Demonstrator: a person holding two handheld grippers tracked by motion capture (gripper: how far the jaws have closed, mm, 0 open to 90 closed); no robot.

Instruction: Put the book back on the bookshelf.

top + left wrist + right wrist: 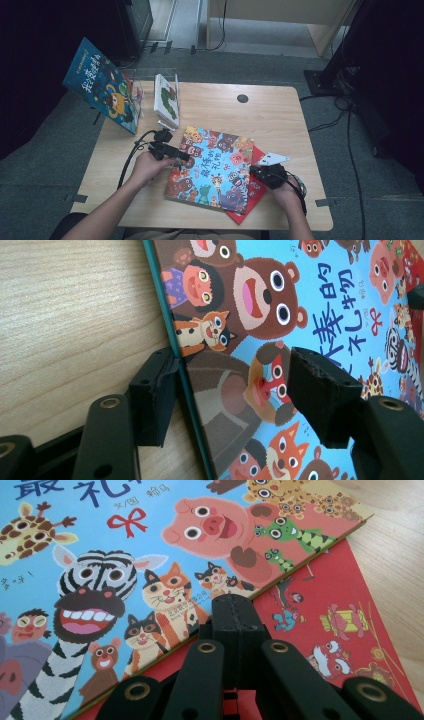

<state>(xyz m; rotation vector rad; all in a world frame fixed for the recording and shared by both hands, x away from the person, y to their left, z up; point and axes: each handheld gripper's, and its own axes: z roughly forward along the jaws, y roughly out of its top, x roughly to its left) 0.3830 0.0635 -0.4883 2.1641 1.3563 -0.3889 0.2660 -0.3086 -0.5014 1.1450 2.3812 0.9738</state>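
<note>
A pale wooden table (280,107) bears a large blue picture book with cartoon animals on its cover (212,167), lying flat atop a red book (256,192), its long axis running toward the person. The left gripper (232,392) straddles the book's near-left edge, jaws spread — likely to lift it. The right gripper (233,611), jaws pressed together, holds nothing, its tip at the opposite edge — probably steadying.

We see a wooden table (280,115) with a small dark hole (242,98) near its far edge. A picture book (102,86) leans tilted at the far left corner, and a white book (167,99) stands beside it.
</note>
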